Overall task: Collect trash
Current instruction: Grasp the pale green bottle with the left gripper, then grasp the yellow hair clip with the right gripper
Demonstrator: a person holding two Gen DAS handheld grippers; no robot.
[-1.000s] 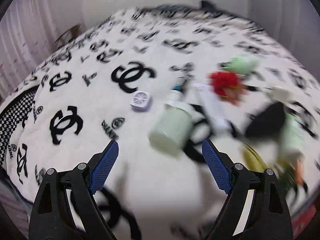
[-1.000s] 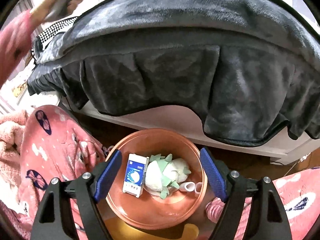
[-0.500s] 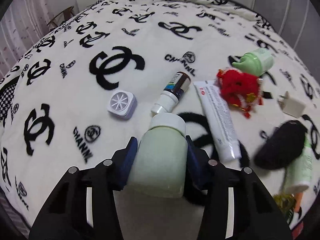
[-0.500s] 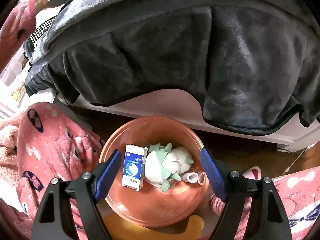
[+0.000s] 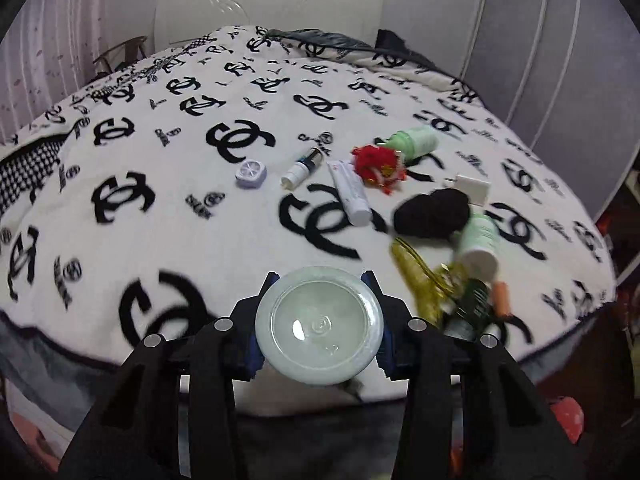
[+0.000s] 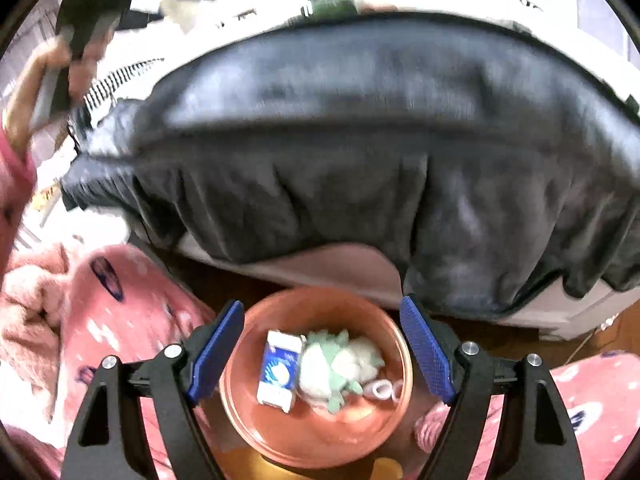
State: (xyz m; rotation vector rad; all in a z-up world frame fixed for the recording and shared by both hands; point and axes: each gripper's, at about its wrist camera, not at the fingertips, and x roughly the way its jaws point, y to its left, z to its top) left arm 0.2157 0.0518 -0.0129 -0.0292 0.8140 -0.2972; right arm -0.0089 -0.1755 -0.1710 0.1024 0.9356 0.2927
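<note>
While the left gripper (image 5: 319,326) closes its jaws on the pale green jar (image 5: 319,327), the jar's base faces the camera, so its long axis runs forward along the fingers. It hangs above the bed's (image 5: 200,240) near edge. The basin (image 6: 320,432) sits on the floor below the right gripper (image 6: 320,364), whose jaws stand wide and empty. Through the blur, the jar probably has to travel down and sideways to reach it.
</note>
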